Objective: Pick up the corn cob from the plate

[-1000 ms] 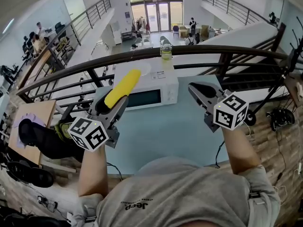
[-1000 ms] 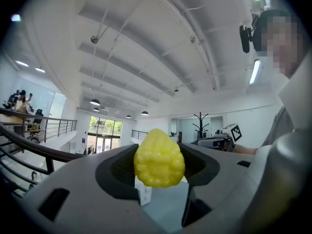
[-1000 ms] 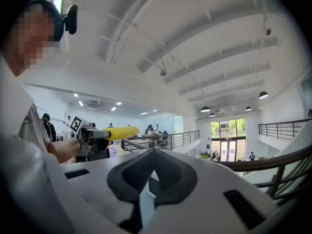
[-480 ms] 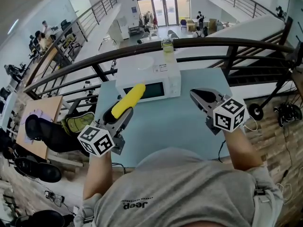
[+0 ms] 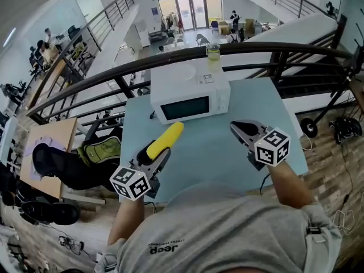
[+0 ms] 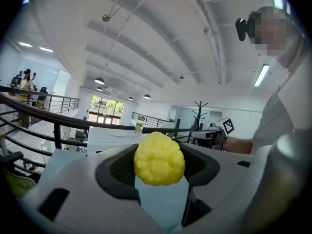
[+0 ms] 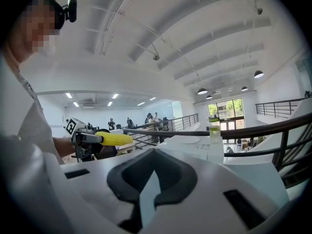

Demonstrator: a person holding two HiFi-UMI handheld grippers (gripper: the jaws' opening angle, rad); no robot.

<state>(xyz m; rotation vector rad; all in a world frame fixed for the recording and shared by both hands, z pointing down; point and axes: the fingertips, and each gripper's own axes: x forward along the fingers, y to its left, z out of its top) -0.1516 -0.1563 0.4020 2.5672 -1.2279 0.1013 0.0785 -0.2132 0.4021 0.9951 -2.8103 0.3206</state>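
Observation:
My left gripper (image 5: 160, 154) is shut on a yellow corn cob (image 5: 165, 140), which sticks out past the fingertips toward the microwave. In the left gripper view the cob's end (image 6: 159, 159) fills the gap between the jaws. A white plate (image 5: 181, 73) lies bare on top of the microwave. At the right, my right gripper (image 5: 239, 128) hovers over the light blue table (image 5: 210, 149), jaws together with nothing in them. The right gripper view shows the left gripper (image 7: 83, 139) with the cob (image 7: 113, 139) off to its left.
A white microwave (image 5: 190, 95) stands at the table's far edge. A jar of green liquid (image 5: 213, 51) sits on its top right. A dark railing (image 5: 114, 75) runs behind the table, over a drop to a lower floor.
Both grippers have sunk toward the table and drawn nearer to me. The cob has stayed in the left gripper's grip.

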